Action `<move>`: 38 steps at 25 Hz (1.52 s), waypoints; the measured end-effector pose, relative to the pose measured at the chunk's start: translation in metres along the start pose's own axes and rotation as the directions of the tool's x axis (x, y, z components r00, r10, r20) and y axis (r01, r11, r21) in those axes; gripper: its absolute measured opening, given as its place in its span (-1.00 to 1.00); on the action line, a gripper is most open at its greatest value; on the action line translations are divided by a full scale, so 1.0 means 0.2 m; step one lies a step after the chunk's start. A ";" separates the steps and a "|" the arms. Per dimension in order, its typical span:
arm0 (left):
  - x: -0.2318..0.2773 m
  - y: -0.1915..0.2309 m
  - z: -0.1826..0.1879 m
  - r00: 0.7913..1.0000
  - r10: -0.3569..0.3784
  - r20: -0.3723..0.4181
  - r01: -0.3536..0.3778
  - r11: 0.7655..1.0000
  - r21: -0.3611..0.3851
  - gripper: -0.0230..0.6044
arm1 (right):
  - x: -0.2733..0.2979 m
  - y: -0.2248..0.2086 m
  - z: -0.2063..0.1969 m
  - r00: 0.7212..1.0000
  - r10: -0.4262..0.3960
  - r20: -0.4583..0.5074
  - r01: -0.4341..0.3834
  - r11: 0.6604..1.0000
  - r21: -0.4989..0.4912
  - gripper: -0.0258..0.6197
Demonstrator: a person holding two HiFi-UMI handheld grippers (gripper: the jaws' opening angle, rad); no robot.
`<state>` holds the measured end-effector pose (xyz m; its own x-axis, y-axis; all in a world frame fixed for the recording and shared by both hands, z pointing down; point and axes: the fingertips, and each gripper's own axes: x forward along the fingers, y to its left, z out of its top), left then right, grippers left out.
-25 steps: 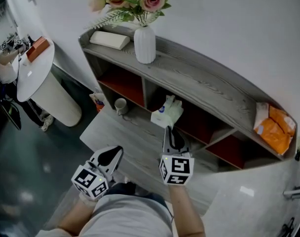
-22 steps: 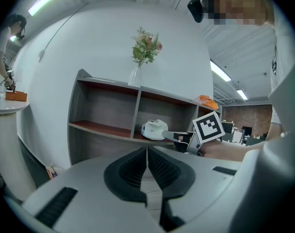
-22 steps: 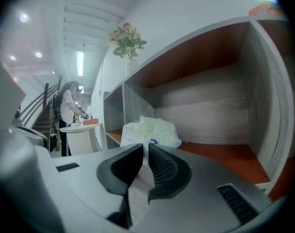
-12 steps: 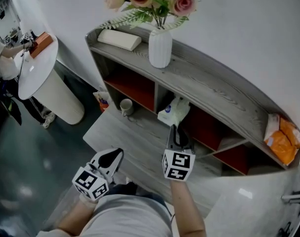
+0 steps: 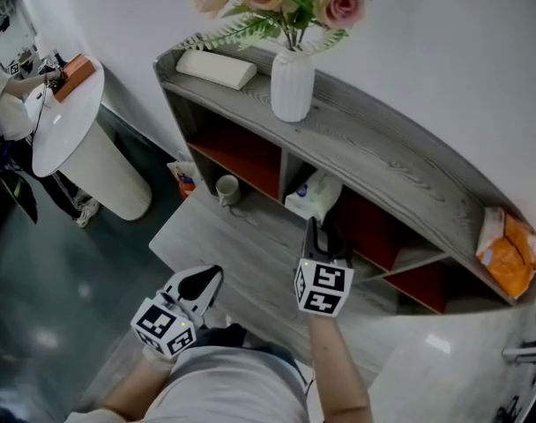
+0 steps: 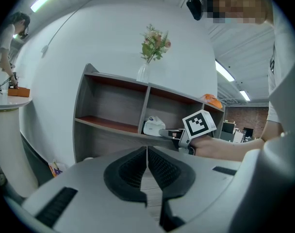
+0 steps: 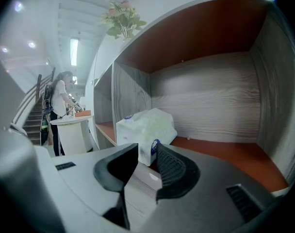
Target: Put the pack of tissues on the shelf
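The white pack of tissues (image 5: pixel 314 193) lies on the red board inside the middle compartment of the grey wooden shelf (image 5: pixel 387 152). In the right gripper view the pack (image 7: pixel 145 129) rests just beyond my right gripper (image 7: pixel 146 149), whose jaws stand apart and hold nothing. In the head view my right gripper (image 5: pixel 316 233) points into that compartment, just below the pack. My left gripper (image 5: pixel 206 278) hangs low at the left, away from the shelf, its jaws pressed together and empty (image 6: pixel 146 152). The left gripper view also shows the pack (image 6: pixel 152 125).
A white vase of flowers (image 5: pixel 293 86) and a flat white box (image 5: pixel 217 67) stand on the shelf top, with an orange bag (image 5: pixel 506 247) at its right end. A cup (image 5: pixel 227 189) sits on the low ledge. A round white table (image 5: pixel 65 113) with a person stands at the left.
The pack has gone from in front of the shelf into the middle compartment with my right gripper, and now lies free of the jaws. The left gripper has stayed put.
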<state>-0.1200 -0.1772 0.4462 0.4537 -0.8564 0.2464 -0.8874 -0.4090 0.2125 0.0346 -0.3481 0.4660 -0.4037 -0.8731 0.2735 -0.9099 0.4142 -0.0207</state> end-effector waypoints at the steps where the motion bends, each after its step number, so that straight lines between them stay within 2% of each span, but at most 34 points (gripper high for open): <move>1: 0.00 0.00 0.00 1.000 -0.002 0.000 0.002 1.000 0.000 -0.85 | 0.00 0.00 0.00 1.000 -0.002 0.000 0.002 1.000 0.000 -0.58; 9: 0.05 -0.03 0.02 0.999 -0.047 0.008 0.047 0.999 0.001 -0.85 | -0.11 -0.03 0.08 0.999 -0.025 0.036 0.025 1.000 0.009 -0.54; 14: 0.13 -0.08 0.03 0.994 -0.109 0.008 0.109 0.994 0.008 -0.85 | -0.24 -0.09 0.09 0.997 -0.053 0.058 0.052 0.998 0.023 -0.55; 16: 0.18 -0.11 0.04 0.989 -0.144 0.006 0.144 0.989 0.012 -0.85 | -0.30 -0.13 0.08 0.996 -0.070 0.062 0.068 0.997 0.036 -0.61; 22: 0.33 -0.23 0.07 0.964 -0.265 -0.009 0.265 0.964 0.023 -0.85 | -0.51 -0.24 0.06 0.986 -0.150 0.072 0.143 0.985 0.101 -0.71; 27: 0.44 -0.36 0.08 0.933 -0.359 -0.029 0.360 0.932 0.042 -0.85 | -0.69 -0.31 0.05 0.971 -0.223 0.086 0.210 0.968 0.134 -0.74; 33: 0.52 -0.48 0.08 0.896 -0.441 -0.056 0.444 0.894 0.057 -0.85 | -0.83 -0.29 -0.02 0.967 -0.234 0.104 0.219 0.965 0.142 -0.74; 38: 0.55 -0.55 0.06 0.875 -0.478 -0.075 0.482 0.874 0.061 -0.85 | -0.91 -0.26 -0.11 0.966 -0.245 0.085 0.229 0.960 0.159 -0.75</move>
<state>0.0263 -0.2296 0.4395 0.8272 -0.5306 0.1850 -0.5617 -0.7897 0.2467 0.1584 -0.2053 0.4377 -0.1751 -0.9666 0.1873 -0.9815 0.1565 -0.1098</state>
